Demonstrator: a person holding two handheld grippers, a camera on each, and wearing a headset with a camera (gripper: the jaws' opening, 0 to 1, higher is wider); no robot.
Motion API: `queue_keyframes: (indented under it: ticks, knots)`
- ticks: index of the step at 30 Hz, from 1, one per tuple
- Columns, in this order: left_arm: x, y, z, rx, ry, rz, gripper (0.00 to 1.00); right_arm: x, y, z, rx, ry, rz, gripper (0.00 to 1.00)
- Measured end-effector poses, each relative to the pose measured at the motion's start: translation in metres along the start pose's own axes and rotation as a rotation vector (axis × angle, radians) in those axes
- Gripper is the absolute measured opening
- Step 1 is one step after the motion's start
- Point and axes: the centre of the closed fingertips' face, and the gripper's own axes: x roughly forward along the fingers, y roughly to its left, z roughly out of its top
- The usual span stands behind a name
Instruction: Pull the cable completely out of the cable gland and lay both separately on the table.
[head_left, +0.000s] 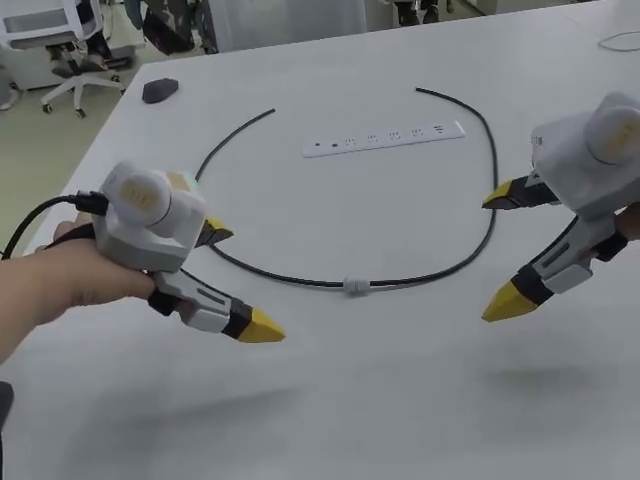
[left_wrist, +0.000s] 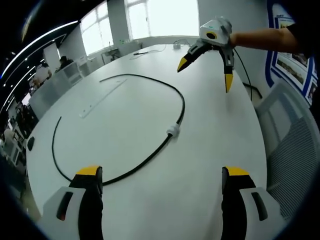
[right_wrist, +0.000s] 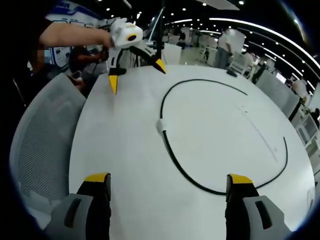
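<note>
A long black cable (head_left: 232, 134) lies in a wide open loop on the white table (head_left: 400, 400). A small white cable gland (head_left: 357, 286) sits threaded on it at the loop's near side. My left gripper (head_left: 243, 281) hovers open left of the gland, above the cable. My right gripper (head_left: 492, 256) hovers open to the right. In the left gripper view my jaws (left_wrist: 162, 171) stand wide apart before the gland (left_wrist: 173, 131), with the right gripper (left_wrist: 204, 75) beyond. In the right gripper view my jaws (right_wrist: 168, 178) face the gland (right_wrist: 160, 125) and the left gripper (right_wrist: 137, 77).
A white power strip (head_left: 385, 139) lies inside the loop at the far side. A dark mouse-like object (head_left: 160, 90) rests near the far left table edge. An office chair (head_left: 70, 50) stands beyond. A mesh chair (left_wrist: 295, 150) stands by the table's side.
</note>
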Motion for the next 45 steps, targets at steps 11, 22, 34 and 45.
queue_keyframes:
  ticks: [11,22,34,45]
  knots:
    - [0.000,0.004,0.003,0.003,-0.019,-0.001,0.99,0.010,0.001,0.017,0.003,-0.039,0.032,0.89]
    - [0.004,-0.010,0.022,0.000,-0.082,-0.043,0.97,0.029,0.007,0.030,0.001,-0.064,0.057,0.81]
    - [0.023,-0.045,0.027,0.122,-0.078,-0.096,0.89,0.063,0.012,0.047,-0.035,-0.107,0.078,0.61]
    - [0.033,-0.044,0.031,0.091,-0.113,-0.094,0.84,0.097,0.021,0.048,-0.045,-0.103,0.140,0.46]
